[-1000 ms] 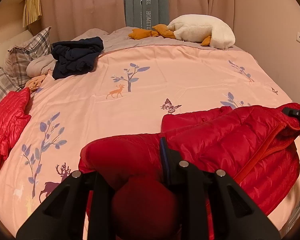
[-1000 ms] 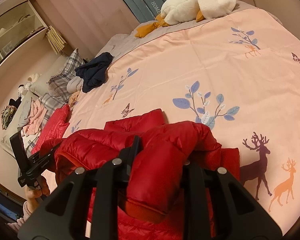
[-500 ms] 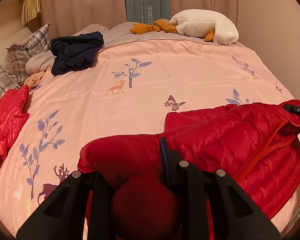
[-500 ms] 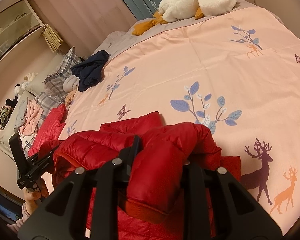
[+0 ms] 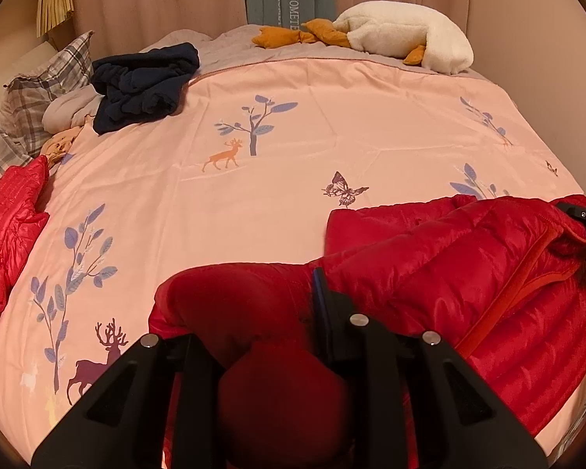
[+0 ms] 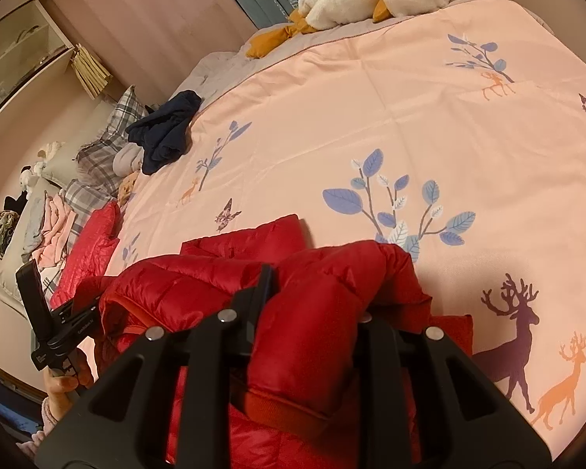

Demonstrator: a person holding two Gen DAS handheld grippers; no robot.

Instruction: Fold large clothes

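Observation:
A red puffer jacket hangs between my two grippers, low over the pink printed bedspread. My left gripper is shut on a bunched fold at the jacket's left end. My right gripper is shut on a thick fold with a ribbed hem hanging below the fingers. In the left wrist view, the right gripper shows only as a black tip at the jacket's far right. In the right wrist view, the left gripper is at the left, held by a hand.
A second red jacket lies at the bed's left edge. A dark navy garment, plaid pillows and a white plush duck lie at the far side. Curtains and a wall close in behind and to the right.
Both grippers have dipped and tilted slightly toward the bed, carrying the jacket with them. Both grips look unchanged.

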